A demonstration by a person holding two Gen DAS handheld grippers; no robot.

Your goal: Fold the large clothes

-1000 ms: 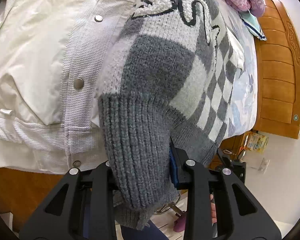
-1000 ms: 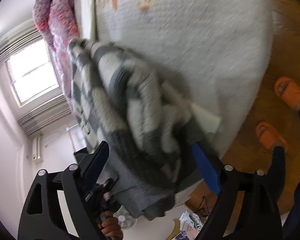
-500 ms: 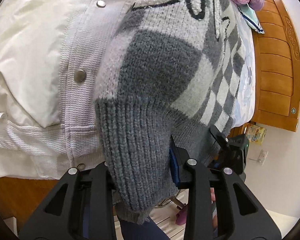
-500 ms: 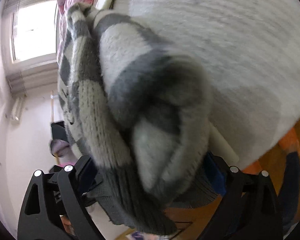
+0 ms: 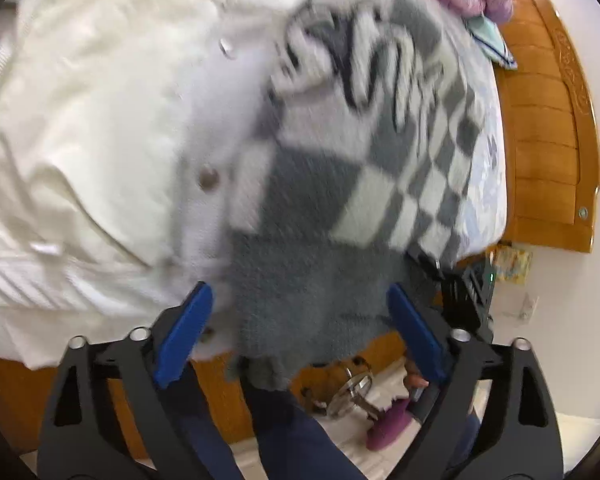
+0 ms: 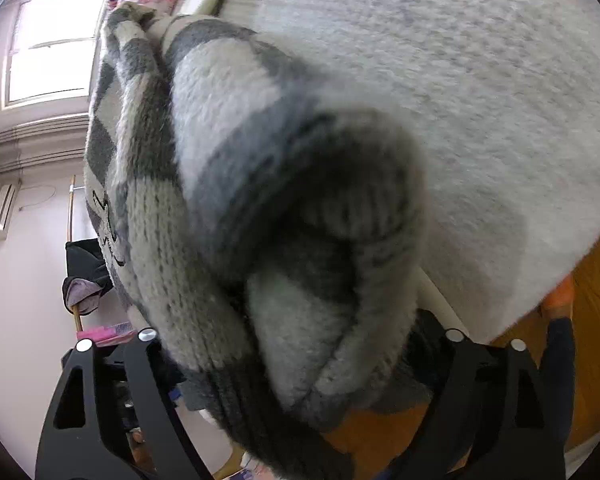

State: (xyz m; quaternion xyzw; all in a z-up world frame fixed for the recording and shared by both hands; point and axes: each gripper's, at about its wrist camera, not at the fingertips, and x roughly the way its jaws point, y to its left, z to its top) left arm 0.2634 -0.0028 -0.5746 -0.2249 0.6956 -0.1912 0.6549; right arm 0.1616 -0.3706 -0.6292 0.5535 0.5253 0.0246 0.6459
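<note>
Grey-and-white checked knit sweater (image 5: 340, 208) lay ahead of the left claw (image 5: 300, 320), hem between spread jaws, apparently released onto the white jacket (image 5: 92, 128). Bunched against the right claw (image 6: 300, 360); grip there impossible to tell, pads hidden.

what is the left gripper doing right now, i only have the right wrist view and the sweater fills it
Observer: The left gripper is open. Its blue pads stand apart, and the grey hem of the sweater hangs unclamped between them.
Operator: ok what's under the sweater on that side
Observer: A white jacket with metal snaps. The sweater overlaps its front edge.
Operator: anything beyond the sweater
Observer: A wooden headboard borders the bed on the right of the left wrist view.
</note>
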